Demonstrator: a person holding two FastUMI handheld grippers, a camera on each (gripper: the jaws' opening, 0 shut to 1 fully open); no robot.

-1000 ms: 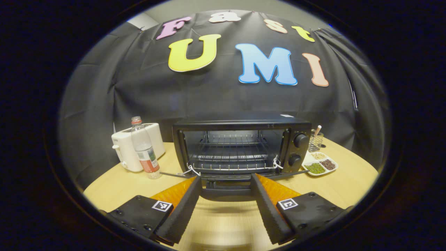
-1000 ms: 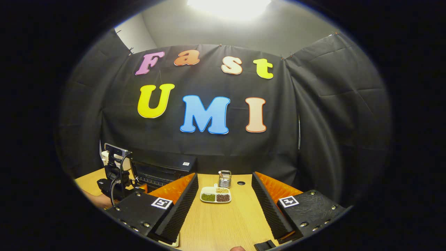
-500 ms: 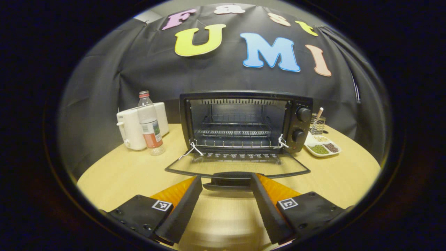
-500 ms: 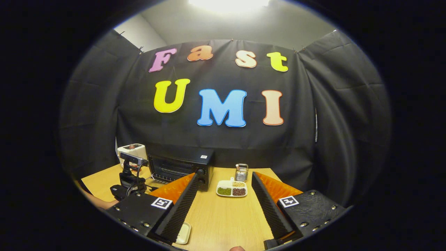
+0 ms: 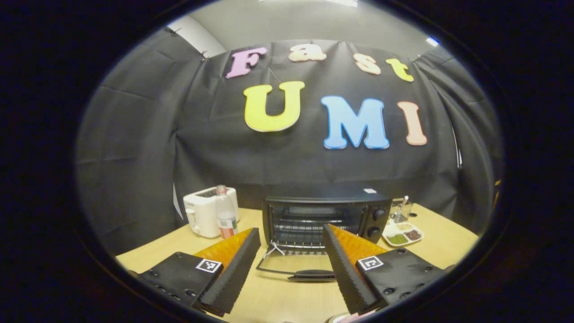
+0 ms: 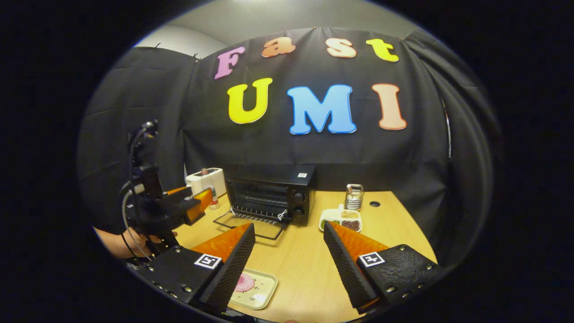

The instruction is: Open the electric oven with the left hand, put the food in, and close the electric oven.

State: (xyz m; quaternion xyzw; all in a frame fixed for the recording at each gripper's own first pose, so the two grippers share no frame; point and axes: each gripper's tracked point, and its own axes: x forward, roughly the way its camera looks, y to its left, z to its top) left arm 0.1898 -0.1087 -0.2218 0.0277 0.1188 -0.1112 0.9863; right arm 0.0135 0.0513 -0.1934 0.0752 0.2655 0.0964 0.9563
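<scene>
A: Door [image 5: 296,264] of the oven [image 5: 325,217], lower centre, was left flat; the left gripper [image 5: 291,262] had been withdrawn, jaws spread, empty.

B: Opening was judged done. Food [image 6: 244,283] was seen at the bottom on its tray [image 6: 262,294], beside the right gripper [image 6: 289,264], released too.

The electric oven [image 5: 323,220] sits at the back of the worktop [image 5: 430,246], its door [image 5: 296,264] dropped flat in front of it. To its left stand a toaster [image 5: 204,217] and, just before that, a bottle [image 5: 224,220]. On its right lies a divided dish [image 5: 401,234], a wire holder [image 5: 398,210] behind it. In the right gripper view, a tray [image 6: 255,289] with the food [image 6: 244,283] on it lies at the worktop's near edge.
</scene>
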